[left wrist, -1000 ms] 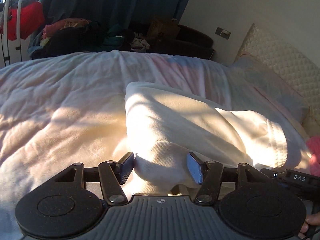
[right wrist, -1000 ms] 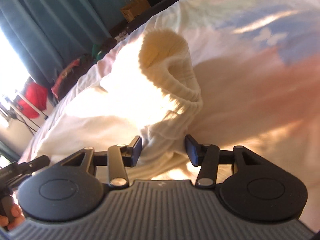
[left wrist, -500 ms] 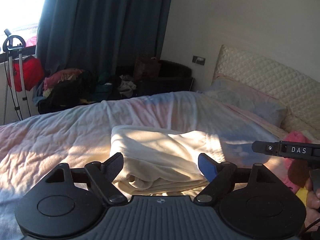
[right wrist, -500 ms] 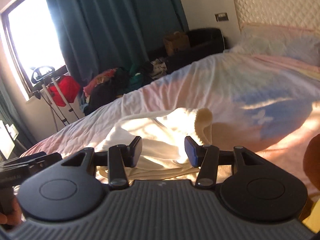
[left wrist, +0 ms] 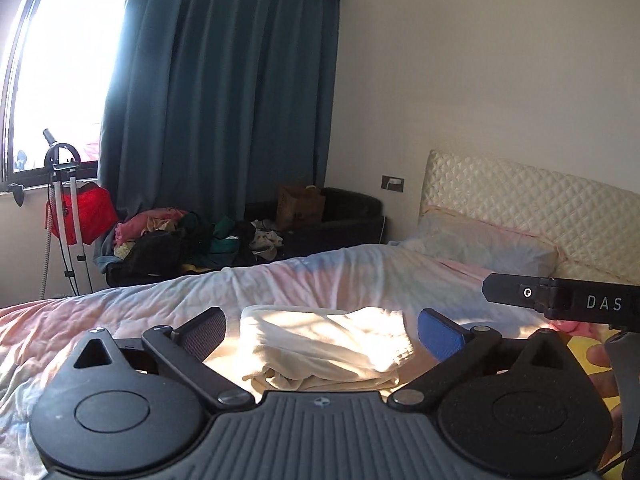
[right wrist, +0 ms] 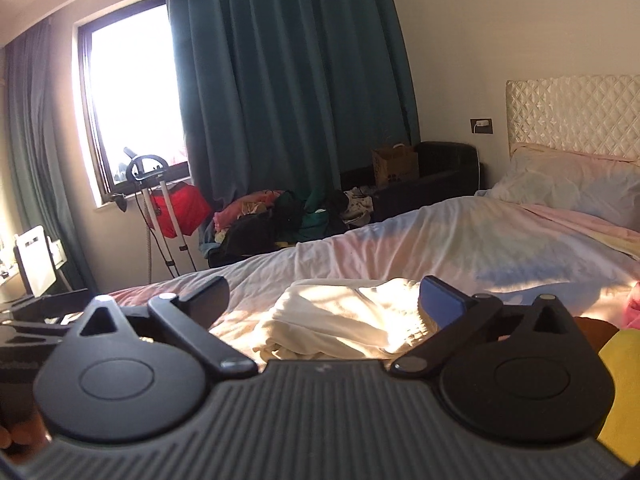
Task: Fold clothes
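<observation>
- Left gripper (left wrist: 320, 330): jaws opening, now spread wide, nothing between them. A second ago they were narrower, around an edge of the cream garment (left wrist: 324, 350); now the gripper is raised and drawn back.
- Right gripper (right wrist: 322, 302): jaws opening, wide and empty; earlier half-closed around the ribbed cuff.
- Cream garment: lies as a folded bundle on the bed (left wrist: 120, 320), in a sun patch, apart from both grippers.
- Reading: this piece looks released and finished; a next item is probably due.
- Clothes heap (left wrist: 176, 236) beyond the bed: items too tangled to identify.
- Pink and yellow things (right wrist: 624, 348) at the right edge: cut off, unidentifiable.
- Garment's near edge: hidden behind the gripper bodies; neatness of the fold unclear.
</observation>
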